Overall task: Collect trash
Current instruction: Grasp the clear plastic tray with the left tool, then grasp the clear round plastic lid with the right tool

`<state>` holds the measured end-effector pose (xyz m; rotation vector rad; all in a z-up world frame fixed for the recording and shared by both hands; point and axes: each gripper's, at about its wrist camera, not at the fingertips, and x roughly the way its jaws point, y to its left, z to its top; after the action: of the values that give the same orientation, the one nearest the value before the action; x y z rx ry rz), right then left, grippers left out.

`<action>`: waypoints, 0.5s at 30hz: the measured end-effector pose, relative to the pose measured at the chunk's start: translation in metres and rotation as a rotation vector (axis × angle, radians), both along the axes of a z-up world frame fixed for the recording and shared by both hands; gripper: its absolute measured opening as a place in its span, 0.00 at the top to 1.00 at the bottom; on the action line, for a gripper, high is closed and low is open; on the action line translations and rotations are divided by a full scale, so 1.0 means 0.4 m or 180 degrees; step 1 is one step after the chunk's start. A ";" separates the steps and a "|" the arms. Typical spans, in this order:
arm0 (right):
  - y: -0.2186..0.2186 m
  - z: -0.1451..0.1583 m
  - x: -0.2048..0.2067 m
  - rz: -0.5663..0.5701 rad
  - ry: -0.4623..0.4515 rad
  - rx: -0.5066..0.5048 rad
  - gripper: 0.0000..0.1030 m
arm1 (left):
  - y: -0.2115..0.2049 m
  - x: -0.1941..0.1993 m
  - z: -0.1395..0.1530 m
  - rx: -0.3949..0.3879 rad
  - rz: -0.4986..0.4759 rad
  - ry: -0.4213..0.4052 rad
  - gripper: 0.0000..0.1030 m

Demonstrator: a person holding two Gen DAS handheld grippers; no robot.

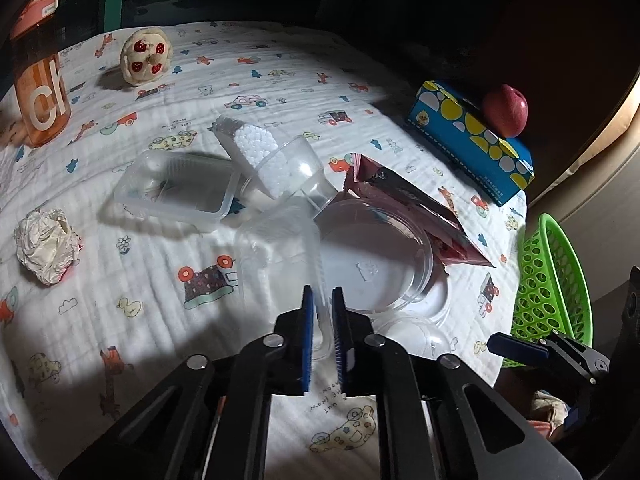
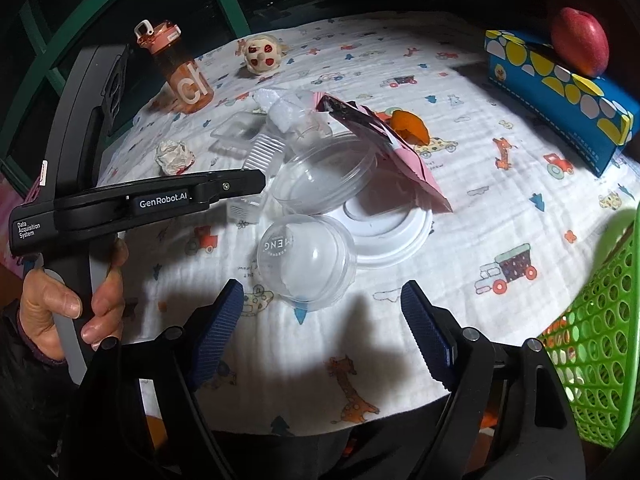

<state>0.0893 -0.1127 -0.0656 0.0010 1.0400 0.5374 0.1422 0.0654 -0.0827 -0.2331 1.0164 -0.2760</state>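
Observation:
My left gripper (image 1: pixel 323 300) is shut on the wall of a clear ribbed plastic cup (image 1: pixel 280 256) that lies on its side on the cloth. Around it lie a clear rectangular tub (image 1: pixel 176 186), a white foam piece (image 1: pixel 260 156), a pink wrapper (image 1: pixel 412 208), a round clear dish (image 1: pixel 376 256) and a crumpled paper ball (image 1: pixel 46 246). In the right wrist view my right gripper (image 2: pixel 324 304) stands open and empty just short of a clear dome lid (image 2: pixel 306 258). A white lid (image 2: pixel 392 236) and an orange peel (image 2: pixel 408 126) lie beyond.
A green mesh basket (image 2: pixel 600 340) stands off the table's right edge. At the back are an orange water bottle (image 1: pixel 40 92), a plush toy (image 1: pixel 146 56) and a blue tissue box (image 1: pixel 472 140) with a red apple (image 1: pixel 506 110) on top. A hand (image 2: pixel 52 312) grips the left tool's handle.

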 end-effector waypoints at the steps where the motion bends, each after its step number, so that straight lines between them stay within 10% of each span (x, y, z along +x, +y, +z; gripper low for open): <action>1: 0.006 -0.001 0.000 0.0014 0.0000 0.0005 0.26 | 0.005 -0.003 0.002 -0.0021 0.0023 -0.0002 0.94; 15: 0.089 -0.042 0.023 0.0017 -0.0104 -0.0268 0.32 | 0.049 -0.059 0.087 -0.0099 0.0146 -0.0254 0.94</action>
<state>0.0985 -0.0769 -0.0826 -0.0845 1.0302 0.4967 0.1185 0.0851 -0.0477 -0.2714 0.9270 -0.2577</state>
